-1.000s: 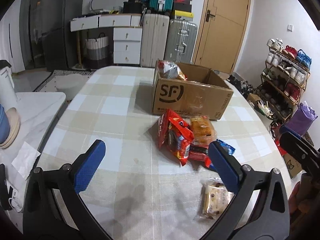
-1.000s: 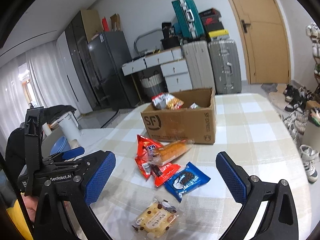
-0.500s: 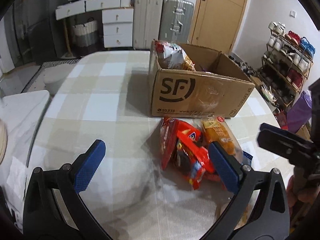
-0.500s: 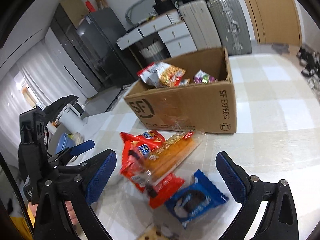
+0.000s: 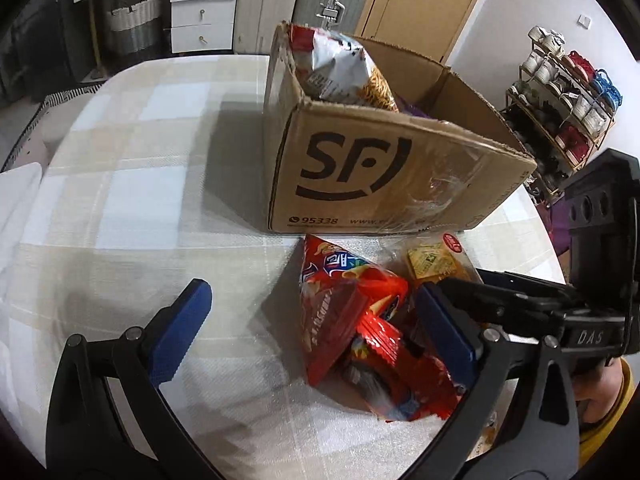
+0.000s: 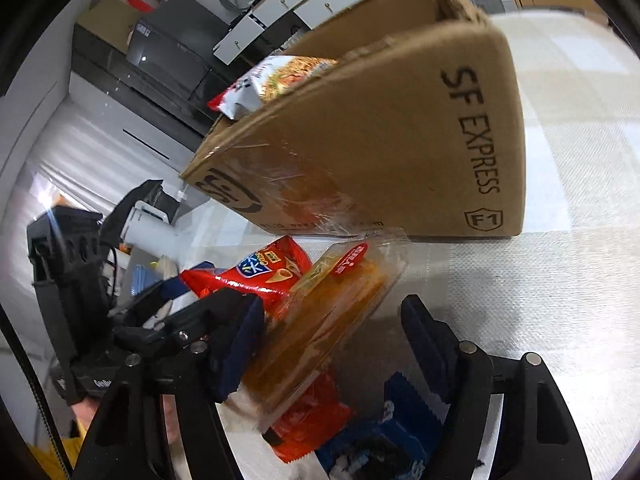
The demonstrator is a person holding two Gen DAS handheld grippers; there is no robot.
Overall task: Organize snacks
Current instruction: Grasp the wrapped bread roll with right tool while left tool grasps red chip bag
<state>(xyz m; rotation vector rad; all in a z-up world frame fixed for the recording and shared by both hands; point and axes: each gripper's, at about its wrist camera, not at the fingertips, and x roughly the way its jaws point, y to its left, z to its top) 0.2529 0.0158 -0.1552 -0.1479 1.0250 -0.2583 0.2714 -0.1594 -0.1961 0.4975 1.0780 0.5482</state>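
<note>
A brown SF cardboard box (image 5: 400, 168) (image 6: 380, 140) stands on the checked table with a noodle bag (image 5: 344, 72) (image 6: 272, 76) sticking out of it. In front of it lies a pile of snacks. My left gripper (image 5: 316, 320) is open and low over the red snack bags (image 5: 348, 312), which lie between its blue pads. My right gripper (image 6: 332, 340) straddles a clear pack of orange bread (image 6: 320, 320). Its jaws are closing, with a gap still showing on the right side. A red bag (image 6: 256, 272) and a blue cookie pack (image 6: 380, 448) lie beside the bread.
The checked tablecloth (image 5: 140, 200) stretches left of the box. A shoe rack (image 5: 560, 92) stands beyond the table's right edge, white drawers (image 5: 200, 12) and suitcases at the back. The right gripper's black body (image 5: 580, 320) sits close beside my left finger.
Both grippers have come down and forward to the snack pile by the box. The right gripper's jaws have narrowed around the orange bread pack.
</note>
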